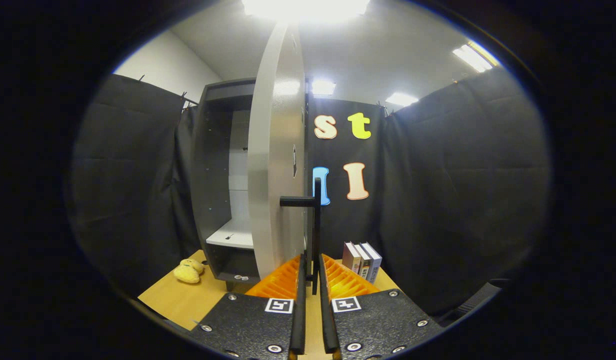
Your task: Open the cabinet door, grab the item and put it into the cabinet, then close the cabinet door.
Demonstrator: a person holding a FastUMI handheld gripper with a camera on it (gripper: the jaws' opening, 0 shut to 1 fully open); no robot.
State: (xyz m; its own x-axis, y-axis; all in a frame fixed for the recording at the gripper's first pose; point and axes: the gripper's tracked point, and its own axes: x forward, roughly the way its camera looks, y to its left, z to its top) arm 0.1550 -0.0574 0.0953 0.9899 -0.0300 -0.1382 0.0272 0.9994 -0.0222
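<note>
A grey cabinet (223, 180) stands on the wooden table, its pale door (277, 165) swung out edge-on toward me. The door's black bar handle (315, 225) runs vertically down between my fingers. My gripper (312, 272) is shut on that handle, both fingers pressing its lower part. Inside the cabinet a white shelf (231, 235) shows. A yellow plush toy (189, 270) lies on the table left of the cabinet's base, well to the left of my fingers.
Three books (362, 261) stand upright on the table just right of the fingers, against the black cloth wall. The wooden table (183, 302) runs under the cabinet and toy. Cloth walls close in on the left and right.
</note>
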